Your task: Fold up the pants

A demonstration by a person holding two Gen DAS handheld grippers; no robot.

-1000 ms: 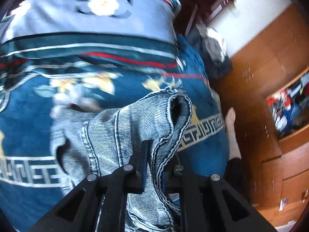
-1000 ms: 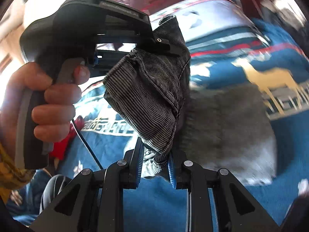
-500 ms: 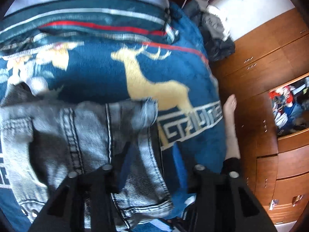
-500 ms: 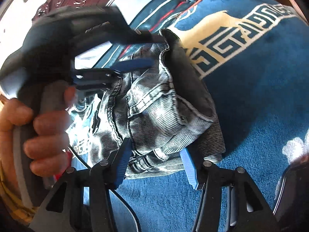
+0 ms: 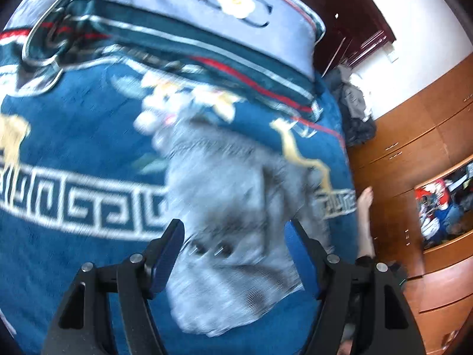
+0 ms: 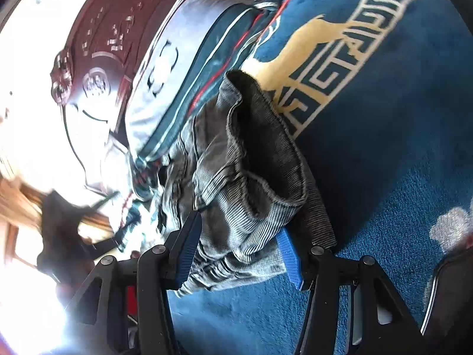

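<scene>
- The left wrist view is showing the left gripper with its jaws spread and opening wider; the grey pants are lying blurred on the blue blanket ahead of and between the fingers, with neither pad pressing on the cloth.
- Only this view is taking in the wooden wardrobe to the right of the tongs, a bare foot beside the bed edge, and the grey pillow lying beyond the pants.
- The right wrist view is giving the sharp look: the right gripper is closing, its blue pads sitting on either side of a bunched fold of the pants, though I cannot tell whether they are pinching it.
- Only here is the dark carved headboard showing, far left of the tongs.
</scene>
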